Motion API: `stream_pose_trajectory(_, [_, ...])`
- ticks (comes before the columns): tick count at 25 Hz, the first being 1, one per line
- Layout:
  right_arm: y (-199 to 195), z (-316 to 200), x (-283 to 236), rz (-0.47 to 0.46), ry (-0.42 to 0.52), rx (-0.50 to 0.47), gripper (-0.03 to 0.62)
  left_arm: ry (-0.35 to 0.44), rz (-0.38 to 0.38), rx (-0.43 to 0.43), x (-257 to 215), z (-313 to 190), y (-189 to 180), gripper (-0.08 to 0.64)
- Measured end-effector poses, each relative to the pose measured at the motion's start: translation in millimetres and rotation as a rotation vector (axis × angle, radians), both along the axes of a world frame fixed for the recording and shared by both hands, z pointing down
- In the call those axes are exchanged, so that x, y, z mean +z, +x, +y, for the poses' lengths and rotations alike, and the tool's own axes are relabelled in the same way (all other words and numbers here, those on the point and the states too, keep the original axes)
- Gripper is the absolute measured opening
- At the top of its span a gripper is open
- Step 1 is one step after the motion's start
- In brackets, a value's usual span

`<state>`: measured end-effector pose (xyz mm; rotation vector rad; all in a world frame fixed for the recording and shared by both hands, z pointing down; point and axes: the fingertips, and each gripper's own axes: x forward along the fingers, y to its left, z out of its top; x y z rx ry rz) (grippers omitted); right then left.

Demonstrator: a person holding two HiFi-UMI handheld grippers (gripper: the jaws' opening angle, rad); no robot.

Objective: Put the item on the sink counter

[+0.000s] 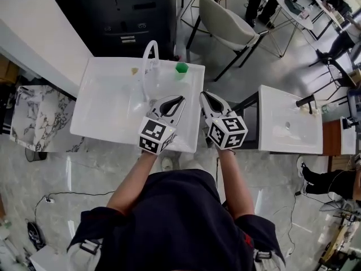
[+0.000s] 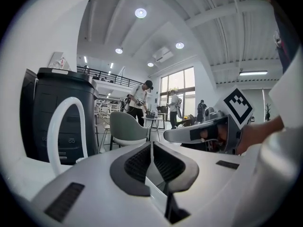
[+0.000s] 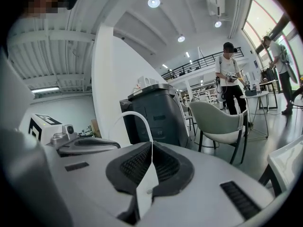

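A small green item [image 1: 181,68] stands on the back ledge of the white sink [image 1: 101,95], just right of the arched white faucet [image 1: 149,55]. A small yellowish piece [image 1: 134,70] lies left of the faucet. My left gripper [image 1: 180,99] hovers over the sink's right half, jaws shut with nothing between them [image 2: 151,144]. My right gripper [image 1: 203,96] is beside it, over the sink's right edge, also shut and empty [image 3: 151,144]. Both point toward the back ledge, with the green item beyond their tips. Neither gripper view shows the green item.
A second white sink [image 1: 290,126] stands to the right across a gap. A grey chair [image 1: 228,21] and a black cabinet [image 1: 124,16] are behind the sink. A marble surface [image 1: 39,123] lies at the left. People stand in the background [image 3: 229,74].
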<state>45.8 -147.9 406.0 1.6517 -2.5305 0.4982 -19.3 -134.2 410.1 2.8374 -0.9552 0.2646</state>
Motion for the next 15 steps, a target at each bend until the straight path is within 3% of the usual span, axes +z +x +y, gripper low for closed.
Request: stream_pose_trajectory(15, [-31.9, 36.8, -14.1, -0.029, 0.065, 0.003, 0.035, 0.080, 0.035, -0.012, -28.6, 32.7, -36.5, 0.023])
